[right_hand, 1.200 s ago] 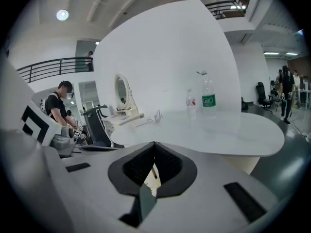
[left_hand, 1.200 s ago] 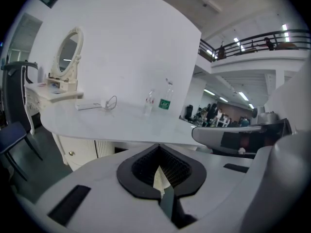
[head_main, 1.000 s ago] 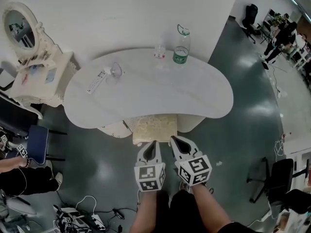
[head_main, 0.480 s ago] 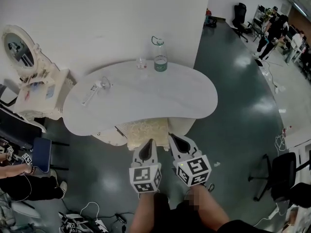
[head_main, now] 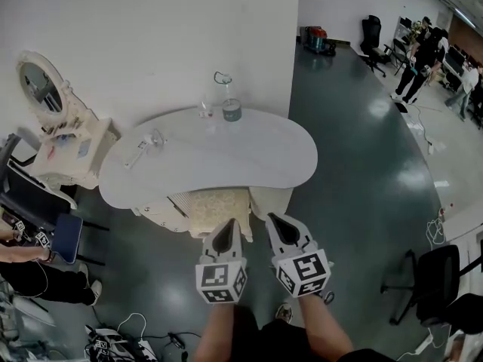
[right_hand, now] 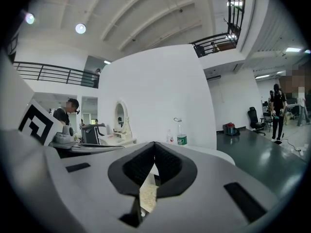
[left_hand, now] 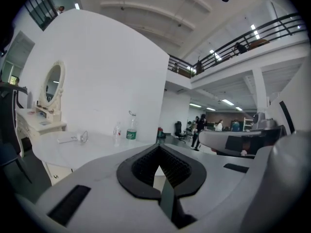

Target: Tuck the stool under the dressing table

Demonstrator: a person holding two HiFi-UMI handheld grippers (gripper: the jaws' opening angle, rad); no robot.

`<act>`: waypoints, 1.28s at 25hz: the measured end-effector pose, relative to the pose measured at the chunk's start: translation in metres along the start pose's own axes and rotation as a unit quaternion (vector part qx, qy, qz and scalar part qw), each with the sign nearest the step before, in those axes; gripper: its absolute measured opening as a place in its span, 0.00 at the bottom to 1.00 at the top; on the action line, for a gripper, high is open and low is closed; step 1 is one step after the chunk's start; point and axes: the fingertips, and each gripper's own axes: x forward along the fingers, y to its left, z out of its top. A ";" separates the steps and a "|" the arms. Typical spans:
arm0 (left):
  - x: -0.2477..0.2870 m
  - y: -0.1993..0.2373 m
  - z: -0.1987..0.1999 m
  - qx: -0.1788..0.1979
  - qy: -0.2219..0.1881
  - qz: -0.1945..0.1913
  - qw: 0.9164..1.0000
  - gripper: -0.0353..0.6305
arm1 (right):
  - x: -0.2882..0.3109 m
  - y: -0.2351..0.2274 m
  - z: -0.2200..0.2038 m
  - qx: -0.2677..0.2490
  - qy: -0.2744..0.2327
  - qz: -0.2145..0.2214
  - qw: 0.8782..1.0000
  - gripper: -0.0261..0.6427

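1. Head view: the stool has a squarish cream seat with a nubbly, speckled-looking cushion. The back part of it sits under the front edge of the dressing table, a white kidney-shaped top, slotted between the table's two cream bases. The front strip of the seat pokes out.
2. Same view: the left gripper and right gripper hang side by side just in front of the stool, apart from it as far as I can see. Both have their jaws pinched together with nothing in them. A green-label bottle stands at the table's far edge, and a cream vanity with an oval mirror is off to the left.
3. Left gripper view: the jaws meet at the tips and are empty. Past them you get the white tabletop and the bottle.
4. Right gripper view: the jaws are closed tip to tip, holding nothing. Through the slit lower down a bit of the stool's grainy cream cushion shows, lying beyond the jaws. The bottle and mirror are further back.
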 end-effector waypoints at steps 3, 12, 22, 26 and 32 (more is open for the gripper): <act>-0.004 -0.028 0.005 0.013 -0.005 0.001 1.000 0.06 | -0.025 -0.010 0.009 -0.006 -0.014 0.004 1.000 0.05; -0.014 -0.111 0.019 0.042 -0.046 -0.026 0.998 0.06 | -0.081 -0.037 0.032 -0.027 -0.062 0.001 0.998 0.05; -0.028 -0.145 0.025 0.061 -0.073 -0.036 0.995 0.06 | -0.115 -0.038 0.032 -0.037 -0.084 0.001 0.996 0.05; -0.029 -0.153 0.025 0.065 -0.073 -0.043 0.994 0.06 | -0.120 -0.039 0.033 -0.039 -0.085 -0.001 0.996 0.05; -0.029 -0.156 0.022 0.070 -0.071 -0.047 0.994 0.06 | -0.121 -0.041 0.032 -0.039 -0.087 -0.005 0.995 0.05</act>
